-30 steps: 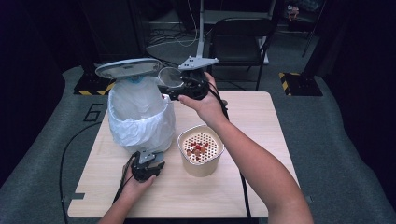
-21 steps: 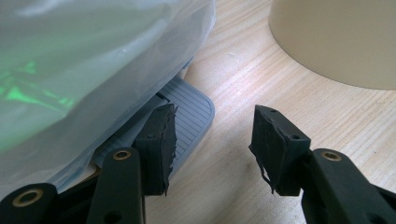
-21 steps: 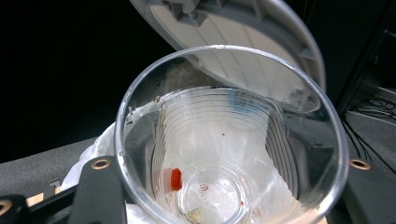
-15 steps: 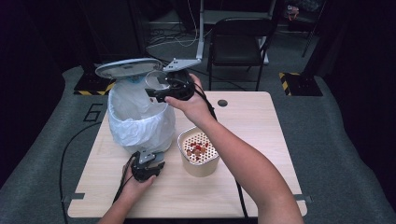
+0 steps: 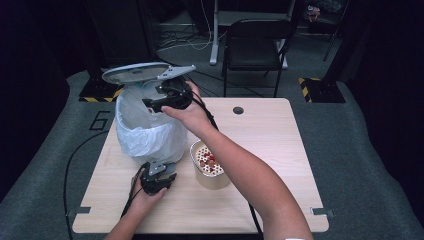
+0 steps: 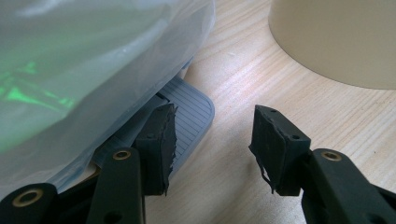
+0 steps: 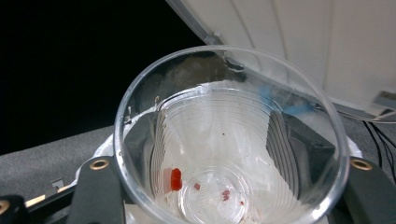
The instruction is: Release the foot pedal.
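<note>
A pedal bin (image 5: 147, 132) lined with a white bag stands at the table's left, its grey lid (image 5: 135, 72) raised. My right gripper (image 5: 152, 103) hovers over the bin's mouth, shut on a clear plastic cup (image 7: 229, 140) with a few red bits at its bottom; the jaws (image 7: 224, 154) clasp the cup's sides. My left gripper (image 5: 159, 167) sits low at the bin's foot. Its jaws (image 6: 212, 135) stand apart with bare table between them, and one fingertip (image 6: 161, 140) rests on the grey ribbed pedal (image 6: 191, 109).
A beige tub (image 5: 210, 165) with a perforated insert and red pieces stands just right of the bin, close to my left gripper (image 6: 336, 37). The wooden table (image 5: 285, 150) has a round hole (image 5: 238, 110) at the back. A black chair (image 5: 255, 40) stands behind.
My right hand has carried the cup leftward and slightly down, from beside the bin to over its open mouth under the lid. The left hand has stayed at the pedal.
</note>
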